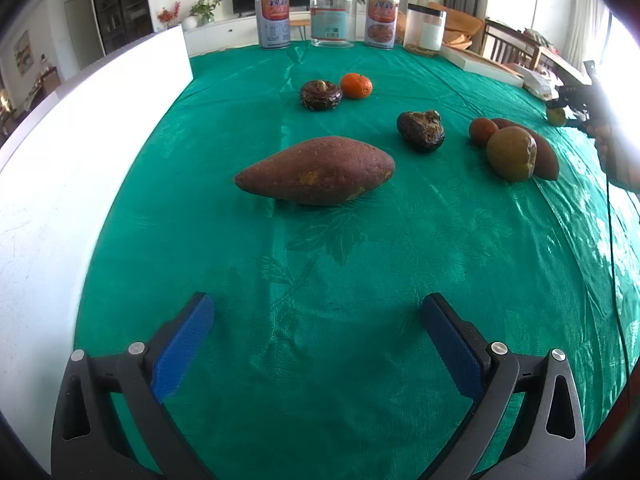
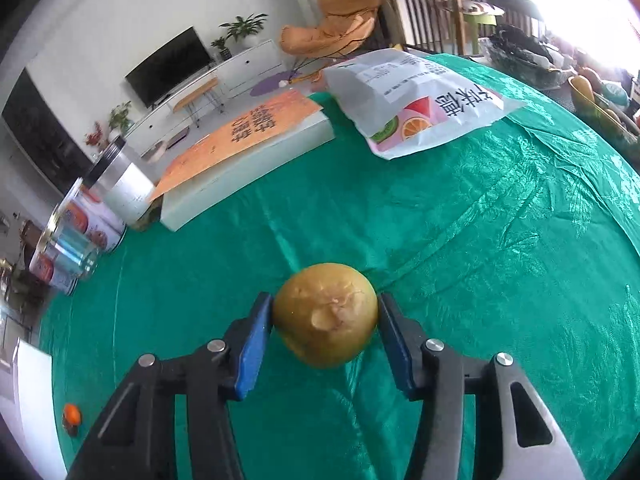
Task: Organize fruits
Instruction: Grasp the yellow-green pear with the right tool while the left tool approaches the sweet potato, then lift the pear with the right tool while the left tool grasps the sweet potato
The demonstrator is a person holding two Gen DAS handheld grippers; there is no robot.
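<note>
In the left wrist view my left gripper is open and empty above the green cloth, short of a large sweet potato. Beyond lie a dark shrivelled fruit, another dark fruit beside an orange tangerine, and at the right a yellow-green fruit, a small brownish fruit and a second sweet potato. My right gripper is shut on a yellow-green round fruit, held just above the cloth; it also shows far right in the left wrist view.
A white box borders the cloth on the left. Cans and jars stand along the far edge. A flat orange-topped box and a fruit-printed bag lie beyond the right gripper.
</note>
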